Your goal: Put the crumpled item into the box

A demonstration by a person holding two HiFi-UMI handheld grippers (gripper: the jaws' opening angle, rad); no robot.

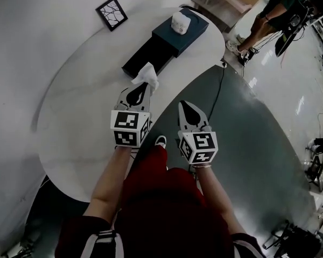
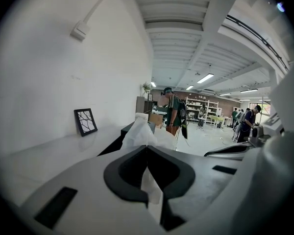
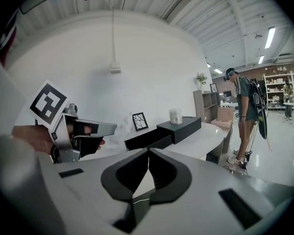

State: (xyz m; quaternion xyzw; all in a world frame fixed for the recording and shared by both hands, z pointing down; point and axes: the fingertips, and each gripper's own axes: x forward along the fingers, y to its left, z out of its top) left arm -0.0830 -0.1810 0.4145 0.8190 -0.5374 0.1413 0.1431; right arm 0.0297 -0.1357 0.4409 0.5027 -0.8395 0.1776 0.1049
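Observation:
The crumpled item is a white tissue (image 1: 146,74), pinched at the tip of my left gripper (image 1: 143,87), which is shut on it above the white table (image 1: 81,106). In the left gripper view the tissue (image 2: 142,132) bulges out past the closed jaws of the left gripper (image 2: 147,150). Just beyond it lies the open black box (image 1: 148,55), also seen in the right gripper view (image 3: 149,138). My right gripper (image 1: 188,106) is shut with nothing in it, off the table's right edge; in its own view the right gripper (image 3: 148,153) points at the table.
A dark teal box (image 1: 181,33) with a white cup (image 1: 180,22) on top sits behind the black box. A small framed picture (image 1: 111,13) leans at the wall. A black cable (image 1: 218,90) runs over the grey floor. A person (image 1: 269,15) stands far right.

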